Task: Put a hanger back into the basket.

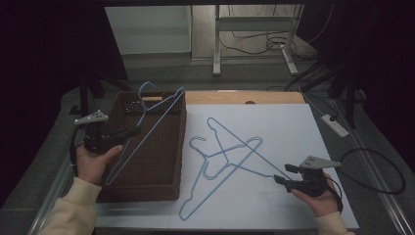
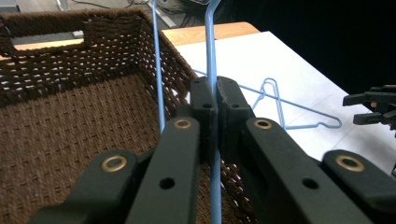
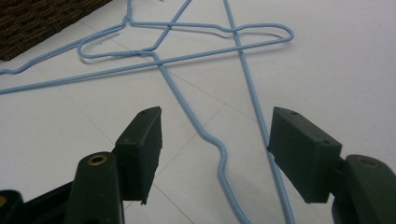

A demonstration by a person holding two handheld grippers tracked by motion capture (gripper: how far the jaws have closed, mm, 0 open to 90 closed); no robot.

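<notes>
**Hanger going into the basket**

Over the brown woven basket, the left claw is clamped on a blue wire hanger resting tilted across the rim. The right claw hangs open over two crossed hangers on the white bench. Lifting one may drag its tangled mate. No readable writing.

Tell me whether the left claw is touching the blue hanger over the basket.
Touching. In the left gripper view, the left claw has its jaws shut on the blue hanger, whose wire runs between them above the basket.
</notes>
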